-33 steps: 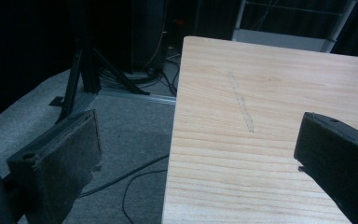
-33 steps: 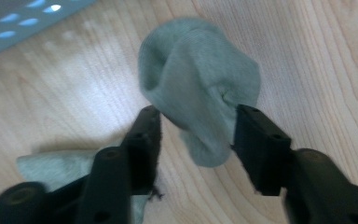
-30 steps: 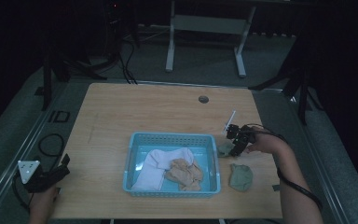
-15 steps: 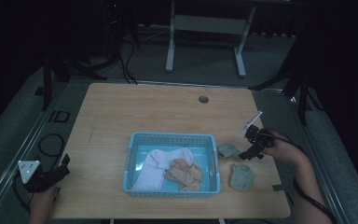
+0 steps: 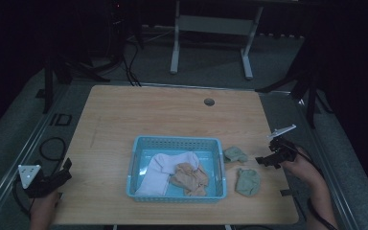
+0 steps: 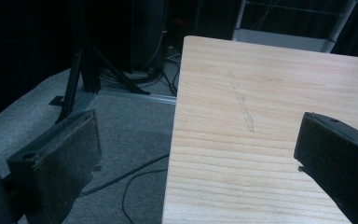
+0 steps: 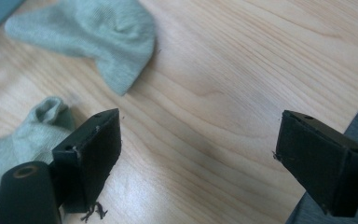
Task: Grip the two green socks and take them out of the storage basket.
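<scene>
Socks are what I am moving, out of the blue basket (image 5: 136, 158) and onto the table (image 5: 139, 112).

On the left, my left tongs (image 5: 52, 178) wait at the near left corner of the table. Their jaws stand wide apart with nothing between them, and they hang half over the table edge and half over the grey floor (image 6: 121, 140).

In the middle sits the basket. A white sock (image 5: 160, 167) lies in its left part, and a tan sock (image 5: 189, 176) lies bunched up just beside it, touching it.

To the right of the basket, two green socks lie on the table: the far green sock (image 5: 235, 154), just beside the basket's right wall, and the near green sock (image 5: 247, 181), a little apart from it.

Furthest right, my right tongs (image 5: 267, 160) hover near the table's right edge. Their jaws have just been opening and now stand wide, with only bare wood between them. Both green socks lie free, off to one side of those jaws.

I think one sock has just been let go, so this step is done. Next I should go back to the basket, come down over the tan sock, pinch a fold of it, and lift it clear of the white one.
</scene>
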The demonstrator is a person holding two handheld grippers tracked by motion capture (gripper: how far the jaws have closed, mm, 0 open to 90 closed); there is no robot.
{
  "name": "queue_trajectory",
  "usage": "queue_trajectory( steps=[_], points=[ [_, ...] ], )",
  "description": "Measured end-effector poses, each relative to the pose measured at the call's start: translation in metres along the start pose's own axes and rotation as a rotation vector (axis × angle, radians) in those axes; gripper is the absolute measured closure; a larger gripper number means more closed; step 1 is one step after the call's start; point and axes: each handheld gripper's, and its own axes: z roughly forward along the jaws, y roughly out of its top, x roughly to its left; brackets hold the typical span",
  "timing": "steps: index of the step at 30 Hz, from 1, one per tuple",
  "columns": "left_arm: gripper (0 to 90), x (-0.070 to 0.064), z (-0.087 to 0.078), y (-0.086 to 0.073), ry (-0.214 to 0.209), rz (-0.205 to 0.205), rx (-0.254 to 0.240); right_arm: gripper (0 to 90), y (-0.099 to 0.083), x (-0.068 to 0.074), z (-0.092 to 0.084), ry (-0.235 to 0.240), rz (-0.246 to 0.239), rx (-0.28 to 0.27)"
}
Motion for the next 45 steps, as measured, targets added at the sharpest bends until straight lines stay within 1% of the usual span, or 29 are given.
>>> queue_trajectory(
  steps=[2, 5, 6, 7, 9, 11, 12, 13, 14, 15, 16, 17, 18, 20, 21, 22, 24, 27, 29, 31, 33, 34, 35, 36, 37, 39, 41, 44, 45],
  points=[
    [0.7, 0.0, 0.0, 0.0, 0.0, 0.0, -0.001, 13.6, -0.008, -0.002, 0.0, -0.014, 0.027, -0.029],
    [0.7, 0.0, 0.0, 0.0, 0.0, 0.001, -0.001, 12.9, -0.019, -0.004, 0.0, -0.052, 0.062, -0.055],
    [0.7, 0.0, 0.0, 0.0, 0.0, 0.001, -0.001, 12.9, -0.019, -0.004, 0.0, -0.052, 0.062, -0.055],
    [0.7, 0.0, 0.0, 0.0, 0.0, 0.001, -0.001, 12.9, -0.028, -0.006, 0.001, -0.083, 0.092, -0.083],
    [0.7, 0.0, 0.0, 0.0, 0.0, 0.002, -0.001, 12.9, -0.034, -0.007, 0.001, -0.109, 0.115, -0.107],
    [0.7, 0.0, 0.0, 0.0, 0.0, 0.001, -0.001, 12.9, -0.04, -0.007, 0.0, -0.133, 0.162, -0.151],
    [0.7, 0.0, 0.0, 0.0, 0.0, 0.002, -0.002, 12.8, -0.043, -0.006, -0.001, -0.149, 0.173, -0.172],
    [0.7, 0.0, 0.0, 0.0, 0.0, 0.002, -0.002, 12.8, -0.046, -0.005, -0.001, -0.17, 0.198, -0.204],
    [0.7, 0.0, 0.0, 0.0, 0.0, 0.002, -0.002, 12.8, -0.046, -0.005, -0.001, -0.17, 0.198, -0.204],
    [0.7, 0.0, 0.0, 0.0, 0.0, 0.002, -0.002, 12.4, -0.051, -0.003, -0.002, -0.188, 0.229, -0.247],
    [0.7, 0.0, 0.0, 0.0, 0.0, 0.002, -0.002, 12.5, -0.054, -0.001, -0.001, -0.207, 0.25, -0.272],
    [0.7, 0.0, 0.0, 0.0, 0.0, 0.003, 0.0, 12.5, -0.058, 0.001, 0.0, -0.216, 0.266, -0.288],
    [0.7, 0.0, 0.0, 0.0, -0.001, 0.003, 0.0, 12.5, -0.06, 0.002, 0.001, -0.219, 0.271, -0.288],
    [0.7, 0.0, 0.0, 0.0, 0.0, 0.001, -0.002, 12.9, -0.065, 0.007, 0.006, -0.257, 0.287, -0.288],
    [0.7, 0.0, 0.0, 0.0, -0.001, 0.001, -0.001, 12.7, -0.068, 0.009, 0.008, -0.268, 0.277, -0.276],
    [0.7, 0.0, 0.0, 0.0, 0.0, 0.001, -0.002, 12.7, -0.071, 0.011, 0.009, -0.286, 0.286, -0.282],
    [0.7, 0.0, 0.0, 0.0, -0.001, 0.001, -0.001, 12.4, -0.077, 0.014, 0.009, -0.281, 0.315, -0.317],
    [0.7, 0.0, 0.0, 0.0, -0.003, 0.0, -0.004, 12.4, -0.085, 0.019, 0.009, -0.306, 0.356, -0.366],
    [0.7, 0.0, 0.0, 0.0, -0.002, 0.001, -0.004, 12.5, -0.091, 0.022, 0.007, -0.357, 0.378, -0.385],
    [0.7, 0.0, 0.0, 0.0, -0.004, 0.002, -0.004, 12.5, -0.098, 0.024, 0.005, -0.386, 0.415, -0.419],
    [0.7, 0.0, 0.0, 0.0, -0.002, 0.002, -0.004, 11.8, -0.103, 0.025, 0.002, -0.395, 0.445, -0.453],
    [0.7, 0.0, 0.0, 0.0, -0.002, 0.002, -0.004, 11.3, -0.107, 0.027, 0.0, -0.444, 0.462, -0.482],
    [0.7, 0.0, 0.0, 0.0, -0.002, 0.004, -0.004, 11.2, -0.11, 0.029, -0.002, -0.475, 0.48, -0.51],
    [0.7, 0.0, 0.0, 0.0, -0.002, 0.004, -0.004, 11.2, -0.11, 0.029, -0.002, -0.475, 0.48, -0.51],
    [0.7, 0.0, 0.0, 0.0, -0.001, 0.004, -0.003, 11.3, -0.116, 0.031, -0.005, -0.485, 0.517, -0.583],
    [0.7, 0.0, 0.0, 0.0, -0.001, 0.003, -0.003, 11.3, -0.12, 0.032, -0.006, -0.491, 0.53, -0.612],
    [0.7, 0.0, 0.0, 0.0, -0.001, 0.003, -0.003, 11.2, -0.123, 0.034, -0.005, -0.484, 0.541, -0.615],
    [0.7, 0.0, 0.0, 0.0, -0.001, 0.004, -0.002, 11.2, -0.126, 0.037, -0.002, -0.495, 0.54, -0.617],
    [0.7, 0.0, 0.0, 0.0, -0.002, 0.005, -0.002, 11.3, -0.13, 0.042, 0.001, -0.515, 0.54, -0.65]
  ],
)
